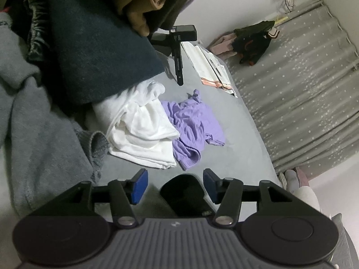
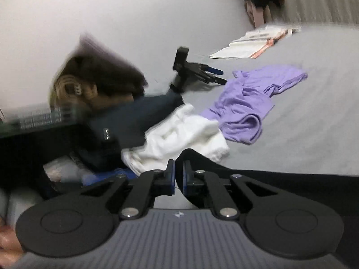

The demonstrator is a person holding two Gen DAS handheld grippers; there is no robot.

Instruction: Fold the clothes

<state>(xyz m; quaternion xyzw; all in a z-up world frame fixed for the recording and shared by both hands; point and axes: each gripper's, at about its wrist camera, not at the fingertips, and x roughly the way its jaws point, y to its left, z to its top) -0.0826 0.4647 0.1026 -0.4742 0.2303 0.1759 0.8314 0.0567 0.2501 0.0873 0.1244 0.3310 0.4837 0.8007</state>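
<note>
- L gripper [image 1: 175, 185]: blue pads [image 1: 140, 186] spread wide, nothing between them. Hovers over grey bed sheet [image 1: 242, 134].
- Black garment [image 1: 182, 192] lies on sheet right below gap between L fingers, not touched by either pad as far as visible.
- White garment [image 1: 143, 134], crumpled, ahead of L fingers, slightly toward left finger side. Purple garment [image 1: 193, 125] just beside it, touching/overlapping its edge, ahead toward right finger side.
- Dark navy garment [image 1: 101, 51] farther ahead-left, its edge over top of white one. Grey knit [image 1: 33, 123] left of left finger.
- R gripper [image 2: 178, 174]: pads nearly pressed together, pinching edge of black cloth [image 2: 202, 159]; cloth runs off to right-finger side. R view blurred.
- Ahead of R fingers: white garment [image 2: 179, 134], then purple [image 2: 249, 103] beyond, toward right.
- Black tripod-like stand [image 1: 178, 51] and open booklet [image 1: 208, 65] lie far ahead on sheet.
</note>
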